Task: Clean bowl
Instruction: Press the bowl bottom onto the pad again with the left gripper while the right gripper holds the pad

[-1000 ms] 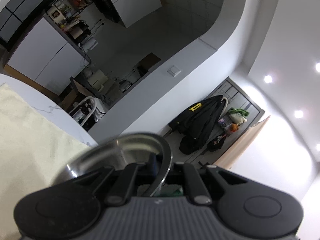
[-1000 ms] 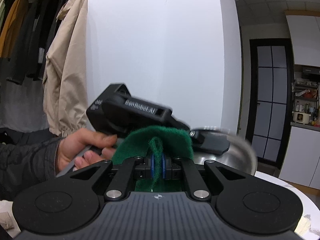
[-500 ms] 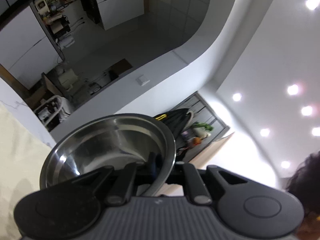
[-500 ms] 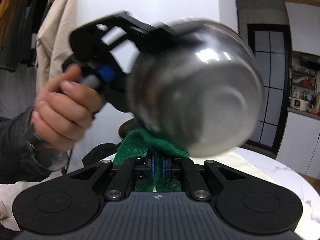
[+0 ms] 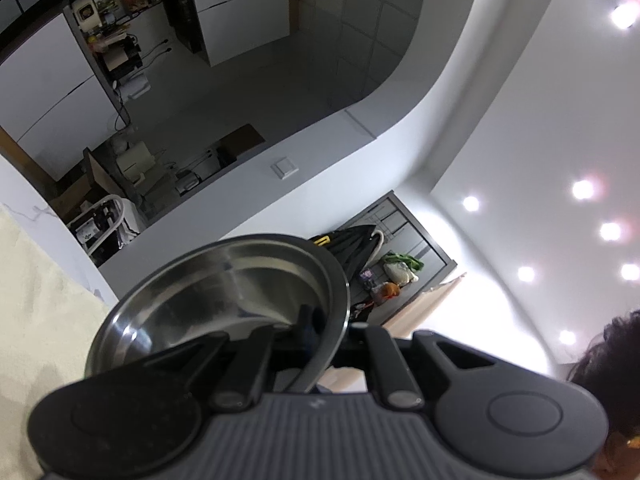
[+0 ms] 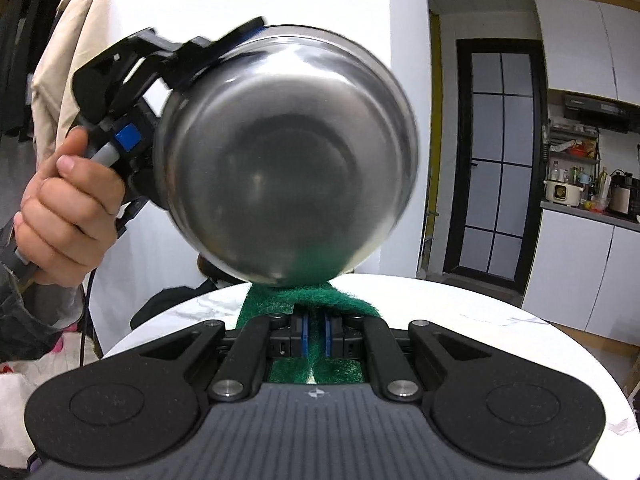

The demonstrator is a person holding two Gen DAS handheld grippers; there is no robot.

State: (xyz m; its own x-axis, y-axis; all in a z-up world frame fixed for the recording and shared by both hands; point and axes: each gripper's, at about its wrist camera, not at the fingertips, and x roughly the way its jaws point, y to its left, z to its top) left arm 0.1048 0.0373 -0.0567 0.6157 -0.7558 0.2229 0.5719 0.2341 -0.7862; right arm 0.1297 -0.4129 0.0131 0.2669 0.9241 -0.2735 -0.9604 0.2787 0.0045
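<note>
A steel bowl (image 5: 224, 300) is held up in the air, its rim clamped by my left gripper (image 5: 320, 332), which is shut on it. In the right wrist view the bowl (image 6: 288, 160) is tipped so its rounded underside faces the camera; the left gripper (image 6: 224, 48) grips its upper left rim, held by a person's hand (image 6: 68, 208). My right gripper (image 6: 315, 332) is shut on a folded green scouring pad (image 6: 320, 300). The pad's top edge touches the bowl's lower outer wall.
A round white marble table (image 6: 500, 332) lies below the bowl, with a cream cloth (image 5: 36, 300) on it. Coats (image 6: 60, 60) hang at the left. A dark glass door (image 6: 500, 160) and a kitchen counter (image 6: 588, 208) stand at the right.
The bowl was lifted and tipped, its underside turned toward the right gripper. The right gripper sank a little, and the green pad now meets the bowl's lower wall.
</note>
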